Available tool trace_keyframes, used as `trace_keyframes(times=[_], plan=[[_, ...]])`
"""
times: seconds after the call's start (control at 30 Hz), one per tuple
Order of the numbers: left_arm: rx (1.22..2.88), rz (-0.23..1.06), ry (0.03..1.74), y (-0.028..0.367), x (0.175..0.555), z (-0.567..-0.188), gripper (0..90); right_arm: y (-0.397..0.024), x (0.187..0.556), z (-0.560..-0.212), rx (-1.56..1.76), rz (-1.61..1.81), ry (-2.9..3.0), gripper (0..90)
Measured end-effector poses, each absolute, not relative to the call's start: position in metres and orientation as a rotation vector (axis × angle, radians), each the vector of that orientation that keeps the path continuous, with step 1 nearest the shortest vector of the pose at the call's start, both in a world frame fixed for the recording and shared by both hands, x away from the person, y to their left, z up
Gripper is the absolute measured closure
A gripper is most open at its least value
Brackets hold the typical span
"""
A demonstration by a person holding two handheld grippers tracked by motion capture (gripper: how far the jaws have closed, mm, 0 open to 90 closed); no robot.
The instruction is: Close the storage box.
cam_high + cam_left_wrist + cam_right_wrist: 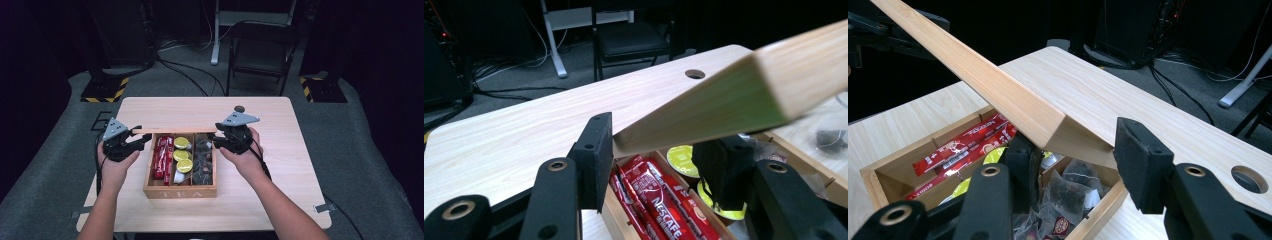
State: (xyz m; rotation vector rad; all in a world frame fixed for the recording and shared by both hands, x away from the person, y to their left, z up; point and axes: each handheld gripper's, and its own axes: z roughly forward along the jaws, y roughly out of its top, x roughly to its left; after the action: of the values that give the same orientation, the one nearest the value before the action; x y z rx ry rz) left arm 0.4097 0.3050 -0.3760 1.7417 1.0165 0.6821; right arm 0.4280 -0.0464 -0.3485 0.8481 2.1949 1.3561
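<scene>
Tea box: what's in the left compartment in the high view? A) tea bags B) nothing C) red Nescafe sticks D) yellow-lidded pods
C: red Nescafe sticks fill the left compartment of the tea box; yellow-lidded pods sit in the middle one and dark tea bags in the right one.

"TEA" on box (pixel 181 193); "NESCAFE" on sachets (pixel 664 210)

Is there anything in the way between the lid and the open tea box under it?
Nothing visible blocks it. The lid hangs over the far edge of the tea box, one end between the jaws of each hand-held gripper; sachets, capsules and tea bags lie low inside.
</scene>
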Motion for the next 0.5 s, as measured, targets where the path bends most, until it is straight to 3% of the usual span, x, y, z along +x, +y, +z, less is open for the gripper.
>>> trace_keyframes(times=[0.5], plan=[[1.736, 0.662, 0.977, 0.308, 0.392, -0.358, 48.2, -0.048, 0.426, -0.347, 0.855, 1.366, 2.194, 54.9]])
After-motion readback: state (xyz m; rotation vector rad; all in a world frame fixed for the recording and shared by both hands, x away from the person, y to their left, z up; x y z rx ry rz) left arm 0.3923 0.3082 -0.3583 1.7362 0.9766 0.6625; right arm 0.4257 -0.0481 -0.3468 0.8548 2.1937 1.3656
